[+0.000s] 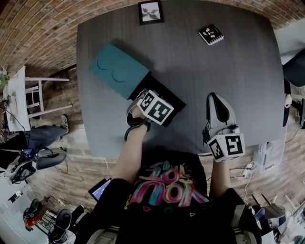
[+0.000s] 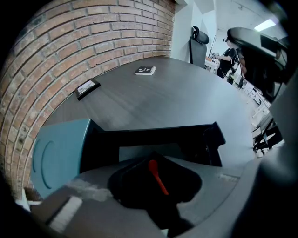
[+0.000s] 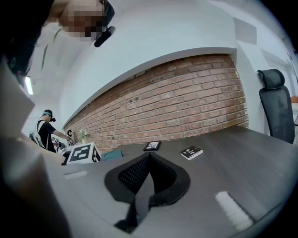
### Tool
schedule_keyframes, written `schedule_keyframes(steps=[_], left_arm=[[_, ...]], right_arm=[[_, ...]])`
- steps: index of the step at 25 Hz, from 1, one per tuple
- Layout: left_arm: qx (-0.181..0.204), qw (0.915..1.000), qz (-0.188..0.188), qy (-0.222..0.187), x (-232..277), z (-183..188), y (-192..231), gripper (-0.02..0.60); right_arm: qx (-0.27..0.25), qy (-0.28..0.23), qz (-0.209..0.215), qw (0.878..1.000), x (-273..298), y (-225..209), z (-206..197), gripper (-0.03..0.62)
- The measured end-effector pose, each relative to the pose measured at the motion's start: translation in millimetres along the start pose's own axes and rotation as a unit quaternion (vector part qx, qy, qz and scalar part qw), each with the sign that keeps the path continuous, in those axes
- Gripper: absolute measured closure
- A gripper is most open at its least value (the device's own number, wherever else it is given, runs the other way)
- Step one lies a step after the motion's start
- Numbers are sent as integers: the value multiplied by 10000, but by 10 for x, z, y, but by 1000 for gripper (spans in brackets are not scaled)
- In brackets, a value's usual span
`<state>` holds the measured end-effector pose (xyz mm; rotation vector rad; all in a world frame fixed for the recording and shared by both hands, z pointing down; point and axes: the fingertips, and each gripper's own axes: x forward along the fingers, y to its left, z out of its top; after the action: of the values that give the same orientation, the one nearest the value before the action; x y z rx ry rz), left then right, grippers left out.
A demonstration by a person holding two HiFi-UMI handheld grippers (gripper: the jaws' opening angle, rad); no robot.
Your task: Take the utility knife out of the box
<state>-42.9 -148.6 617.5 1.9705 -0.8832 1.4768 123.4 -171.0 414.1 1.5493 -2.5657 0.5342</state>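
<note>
Your table (image 1: 214, 71) is a dark grey top with a faint wood grain and rounded corners. In front of you on its left half lies the open black box (image 1: 167, 93), set at a slant, with the teal lid (image 1: 116, 69) flat right against its far-left side. At the far edge you have a small framed picture (image 1: 150, 12) and, well apart to its right, a black card (image 1: 211, 34) with white marks.

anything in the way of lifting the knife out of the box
Nothing visible does. The left gripper is shut on the utility knife inside the black box, which is open on top. The teal lid sits off to one side.
</note>
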Motion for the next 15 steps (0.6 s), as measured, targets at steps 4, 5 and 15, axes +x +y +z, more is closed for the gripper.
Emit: schedule_keyframes(steps=[4, 5, 15], left_arm=[[4, 10000, 17, -54, -26, -23, 34, 509], [-3, 10000, 28, -70, -43, -32, 43, 508], [-87, 9980, 148, -605, -352, 108, 116, 508]], right_arm=[[-30, -19, -2, 10000, 10, 17, 24, 594], [-37, -22, 3, 10000, 10, 23, 29, 594], [-146, -92, 42, 9998, -18, 119, 117, 594]])
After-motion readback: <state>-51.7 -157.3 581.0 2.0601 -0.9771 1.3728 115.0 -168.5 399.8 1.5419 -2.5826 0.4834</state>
